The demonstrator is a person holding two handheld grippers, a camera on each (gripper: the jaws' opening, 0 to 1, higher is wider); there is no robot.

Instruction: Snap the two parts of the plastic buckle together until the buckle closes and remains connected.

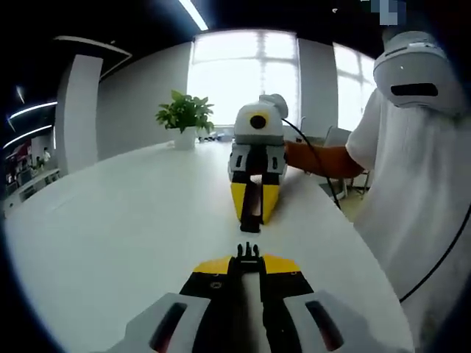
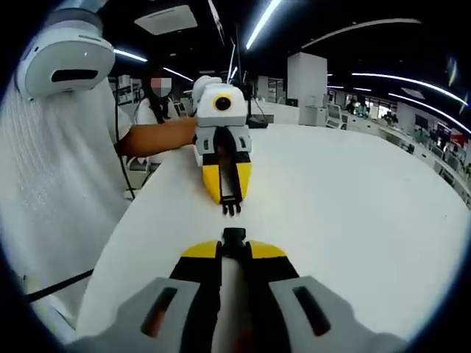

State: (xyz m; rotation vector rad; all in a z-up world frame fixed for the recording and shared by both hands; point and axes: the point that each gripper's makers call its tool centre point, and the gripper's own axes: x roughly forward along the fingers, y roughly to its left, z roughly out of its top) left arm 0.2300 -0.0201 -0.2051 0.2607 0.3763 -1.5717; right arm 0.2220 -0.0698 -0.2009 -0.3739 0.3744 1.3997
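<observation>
The pronged half of the black buckle [image 1: 248, 251] sticks out of my left gripper [image 1: 247, 263], whose yellow-tipped jaws are shut on it at the bottom of the left gripper view. Facing it, my right gripper [image 1: 252, 215] is shut on the socket half [image 1: 252, 209]. In the right gripper view the socket half [image 2: 234, 236] pokes from my right gripper [image 2: 234, 250], and the pronged half [image 2: 231, 207] hangs from my left gripper [image 2: 229, 195] opposite. The two halves point at each other in line, a small gap apart, just above the white table [image 1: 118, 235].
A potted plant [image 1: 185, 118] stands at the table's far end. The person holding the grippers, in white [image 1: 423, 191], stands along the table's edge [image 1: 353, 243], with a black cable [image 1: 441, 257] hanging beside. Open white tabletop [image 2: 353, 198] lies on the other side.
</observation>
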